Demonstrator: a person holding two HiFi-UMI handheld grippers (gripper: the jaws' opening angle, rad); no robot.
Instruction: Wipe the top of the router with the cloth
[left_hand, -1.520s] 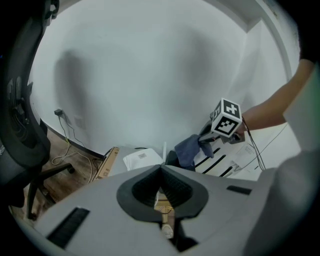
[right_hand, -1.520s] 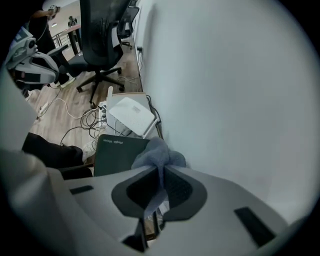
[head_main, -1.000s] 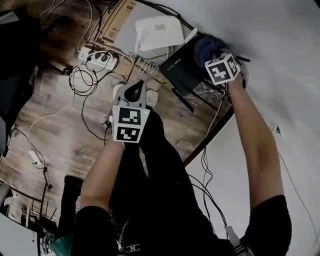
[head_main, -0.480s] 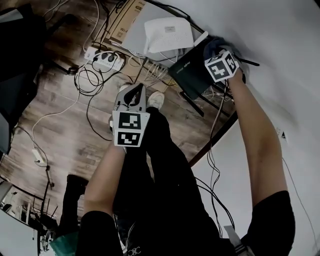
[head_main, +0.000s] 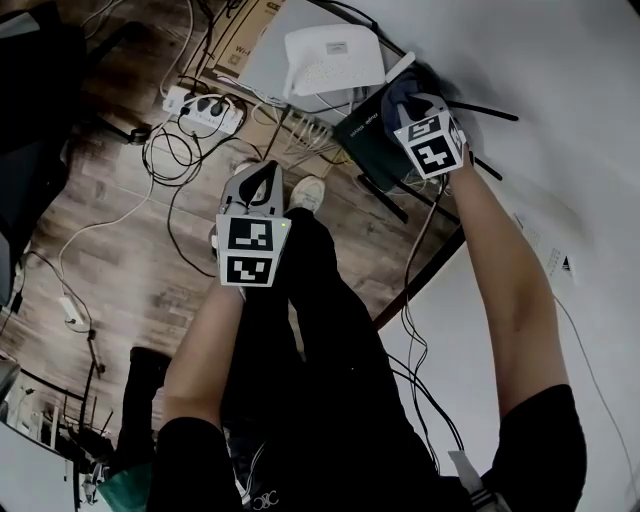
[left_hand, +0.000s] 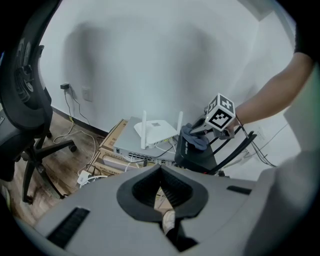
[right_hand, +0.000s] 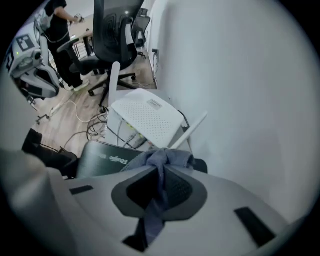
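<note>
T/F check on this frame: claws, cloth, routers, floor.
1. The right claw is shut on the cloth. True.
2. The cloth rests on the white router. False: it rests on the dark router; the white one sits beyond it.
3. The left claw grips a cable. False: it is shut on nothing and held away from both routers.
4. A power strip lies on the wooden floor. True.

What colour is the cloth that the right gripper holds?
Greyish blue; the cloth shows best in the right gripper view.
</note>
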